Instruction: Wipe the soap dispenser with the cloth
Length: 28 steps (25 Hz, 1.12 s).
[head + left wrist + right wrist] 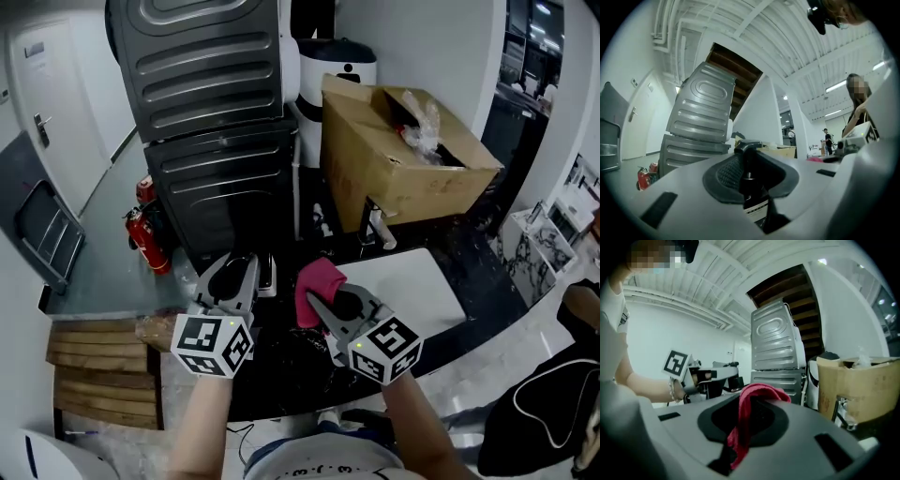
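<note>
Presently the left gripper [236, 274] is clamped on a dark, pump-topped plastic soap dispenser bottle [751, 190], held near the right gripper [328, 307], whose jaws pinch a limp pink-red cloth [744, 420]. Judgement: the bottle is rigid, light and probably slick, so grip it mid-body.

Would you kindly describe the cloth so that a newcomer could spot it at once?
Start at the big cardboard box and come down to the dark counter. Above it, the right gripper pinches the cloth, bright pink among grey and black.
</note>
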Each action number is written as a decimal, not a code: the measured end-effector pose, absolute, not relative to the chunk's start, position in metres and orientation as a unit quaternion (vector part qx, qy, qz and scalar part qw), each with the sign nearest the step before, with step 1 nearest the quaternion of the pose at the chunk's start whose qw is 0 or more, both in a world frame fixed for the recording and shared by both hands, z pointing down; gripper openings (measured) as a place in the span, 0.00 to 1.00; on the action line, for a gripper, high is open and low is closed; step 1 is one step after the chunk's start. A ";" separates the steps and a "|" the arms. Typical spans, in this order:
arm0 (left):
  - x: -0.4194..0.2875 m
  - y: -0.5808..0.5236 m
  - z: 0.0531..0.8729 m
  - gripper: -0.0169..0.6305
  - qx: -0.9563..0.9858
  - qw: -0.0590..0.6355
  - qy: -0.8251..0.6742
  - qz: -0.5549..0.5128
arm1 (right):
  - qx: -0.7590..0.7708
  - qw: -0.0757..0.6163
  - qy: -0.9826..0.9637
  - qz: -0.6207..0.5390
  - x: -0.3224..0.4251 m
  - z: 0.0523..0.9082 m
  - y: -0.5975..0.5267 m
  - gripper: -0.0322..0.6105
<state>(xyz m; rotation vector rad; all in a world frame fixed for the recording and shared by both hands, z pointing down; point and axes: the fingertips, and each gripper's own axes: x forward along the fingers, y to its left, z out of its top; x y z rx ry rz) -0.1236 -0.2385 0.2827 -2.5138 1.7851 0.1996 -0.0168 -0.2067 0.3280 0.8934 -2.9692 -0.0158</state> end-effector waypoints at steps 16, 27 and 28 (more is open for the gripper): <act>-0.131 -0.254 0.450 0.17 -0.789 -0.057 0.612 -0.010 | 0.362 0.071 -0.929 0.017 0.012 0.373 -0.223 0.12; -0.150 -0.225 0.444 0.50 -0.766 -0.036 0.641 -0.029 | 0.388 0.066 -0.919 0.003 0.017 0.366 -0.234 0.12; -0.158 -0.219 0.435 0.50 -0.760 -0.029 0.649 -0.016 | 0.390 0.066 -0.918 -0.003 0.017 0.364 -0.235 0.12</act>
